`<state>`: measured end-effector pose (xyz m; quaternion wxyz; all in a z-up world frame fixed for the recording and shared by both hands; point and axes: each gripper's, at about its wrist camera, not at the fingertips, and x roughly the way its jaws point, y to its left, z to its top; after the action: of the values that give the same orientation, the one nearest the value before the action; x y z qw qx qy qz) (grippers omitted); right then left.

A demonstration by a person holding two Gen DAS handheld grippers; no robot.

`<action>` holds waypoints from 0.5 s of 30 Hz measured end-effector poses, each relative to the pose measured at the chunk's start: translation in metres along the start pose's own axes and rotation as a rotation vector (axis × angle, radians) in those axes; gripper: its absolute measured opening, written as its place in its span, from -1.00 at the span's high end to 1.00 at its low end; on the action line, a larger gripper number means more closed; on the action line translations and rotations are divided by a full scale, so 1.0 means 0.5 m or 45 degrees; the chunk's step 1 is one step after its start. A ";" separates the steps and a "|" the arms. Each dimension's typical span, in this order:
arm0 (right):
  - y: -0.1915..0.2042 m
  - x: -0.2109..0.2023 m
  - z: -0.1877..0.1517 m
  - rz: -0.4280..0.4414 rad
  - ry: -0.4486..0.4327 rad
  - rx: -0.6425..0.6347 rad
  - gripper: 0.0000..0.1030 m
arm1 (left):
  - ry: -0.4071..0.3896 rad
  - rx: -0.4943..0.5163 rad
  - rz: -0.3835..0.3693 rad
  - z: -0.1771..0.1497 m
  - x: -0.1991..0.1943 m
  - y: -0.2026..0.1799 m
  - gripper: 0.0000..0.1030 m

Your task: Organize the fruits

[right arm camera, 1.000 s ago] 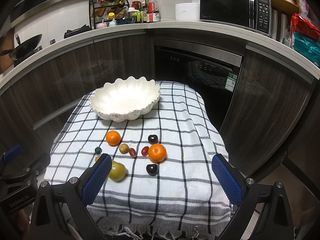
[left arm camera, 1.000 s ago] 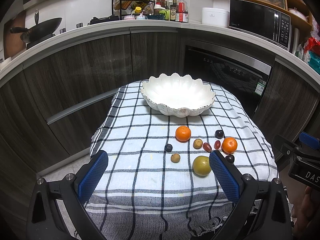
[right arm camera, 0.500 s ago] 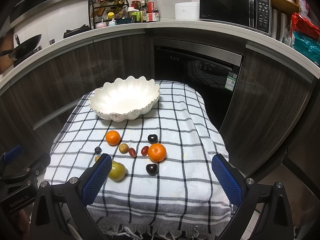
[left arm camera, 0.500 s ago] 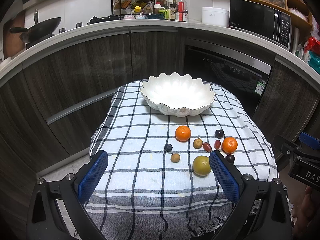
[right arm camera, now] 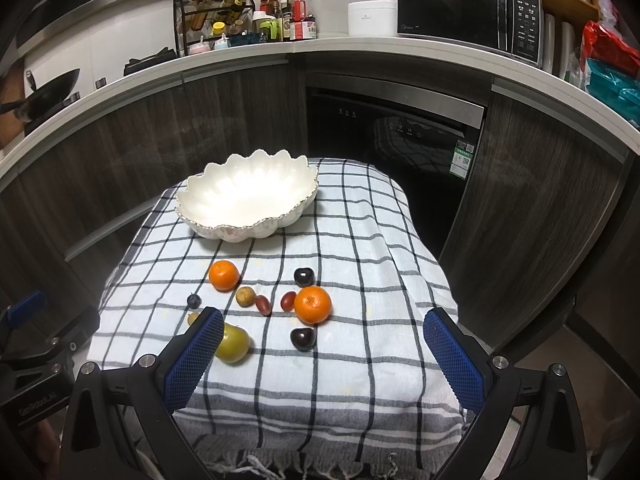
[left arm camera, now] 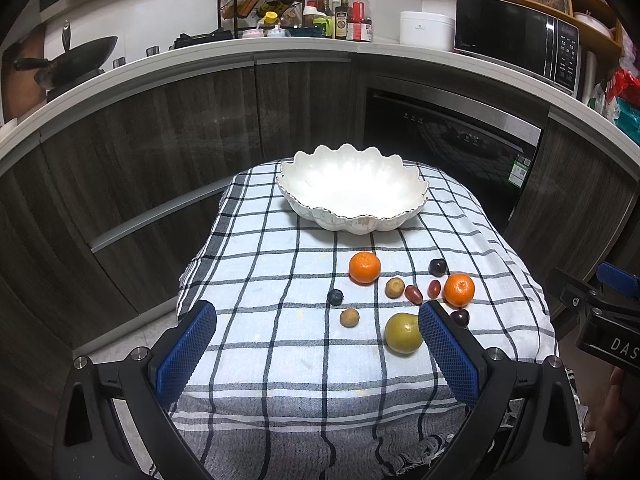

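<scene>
Fingers [right arm camera: 196,354] apart; fruit outside bowl [right arm camera: 248,216]

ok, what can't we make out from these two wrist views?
- Small brown fruit, right wrist view: mostly hidden behind the right claw's left finger.
- Dark cherry, left wrist view: partly covered by the left claw's right finger.
- Bottle labels on the counter rack: too small to read.
- Bowl's far outer side: hidden by the bowl itself.

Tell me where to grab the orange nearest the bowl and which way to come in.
Grip the orange nearest the bowl across its widest middle, coming down from above with the open right gripper. It is round and sits alone on the cloth, with the brown fruit close on one side, so keep the fingers clear of that.
</scene>
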<state>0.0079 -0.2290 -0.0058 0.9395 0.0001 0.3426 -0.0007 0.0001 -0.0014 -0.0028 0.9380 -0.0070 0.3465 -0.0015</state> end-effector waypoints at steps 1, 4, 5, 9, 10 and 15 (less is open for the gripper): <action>0.002 0.003 0.003 0.000 0.002 0.001 -0.97 | 0.001 0.002 0.000 -0.001 0.002 -0.002 -1.00; 0.004 0.002 0.005 -0.001 0.003 0.001 -0.97 | 0.007 0.008 -0.003 0.000 0.011 -0.006 -1.00; 0.004 0.007 0.002 -0.001 0.004 0.001 -0.97 | 0.008 0.009 -0.003 -0.001 0.012 -0.007 -1.00; 0.003 0.009 0.004 0.000 0.007 0.001 -0.97 | 0.010 0.011 -0.004 0.000 0.015 -0.007 -1.00; 0.001 0.009 0.005 0.000 0.008 0.001 -0.97 | 0.010 0.010 -0.003 0.000 0.014 -0.007 -1.00; 0.005 0.012 0.004 -0.001 0.010 0.004 -0.97 | 0.016 0.020 -0.007 0.001 0.019 -0.006 -1.00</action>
<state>0.0139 -0.2265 -0.0083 0.9382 0.0015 0.3461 -0.0017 0.0078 -0.0046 -0.0086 0.9359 -0.0007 0.3523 -0.0068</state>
